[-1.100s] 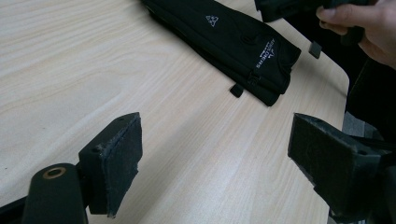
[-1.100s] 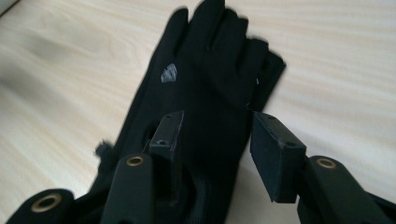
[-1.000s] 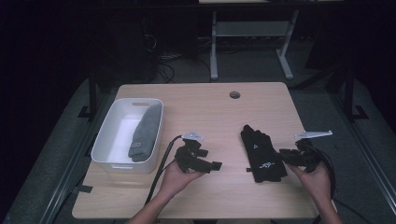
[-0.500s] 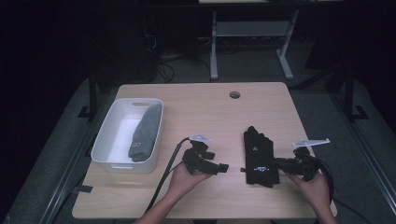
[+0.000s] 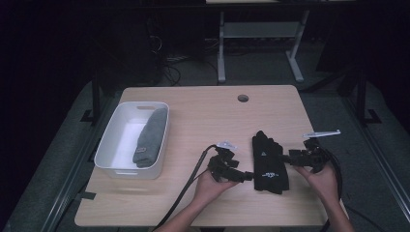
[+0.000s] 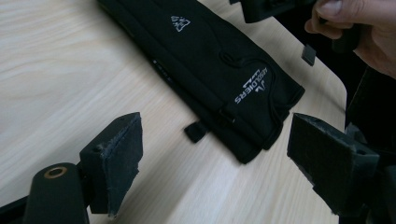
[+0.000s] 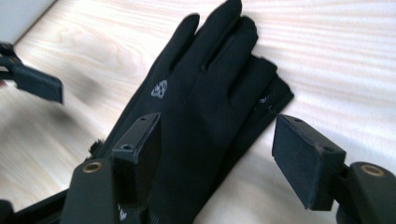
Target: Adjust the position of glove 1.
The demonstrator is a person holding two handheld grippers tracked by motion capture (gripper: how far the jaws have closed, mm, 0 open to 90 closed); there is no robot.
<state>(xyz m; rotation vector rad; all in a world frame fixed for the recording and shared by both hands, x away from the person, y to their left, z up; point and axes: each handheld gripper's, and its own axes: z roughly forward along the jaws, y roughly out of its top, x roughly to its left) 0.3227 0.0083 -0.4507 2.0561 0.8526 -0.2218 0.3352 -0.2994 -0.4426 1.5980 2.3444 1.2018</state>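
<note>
Holding a pair of tongs in each hand, you work at a pale wooden bench (image 5: 193,111). A pair of black gloves (image 5: 269,162), stacked flat with fingers pointing away from you, lies on the bench between your hands. Your left tongs (image 5: 246,176) are released, their pads spread wide just beside the gloves' cuff end, gripping nothing. Your right tongs (image 5: 286,157) have just been opening; their pads now stand apart on either side of the gloves' wrist part without pressing it. Farther left on the bench sits a white bin (image 5: 111,145) holding a rolled grey cloth (image 5: 150,137).
</note>
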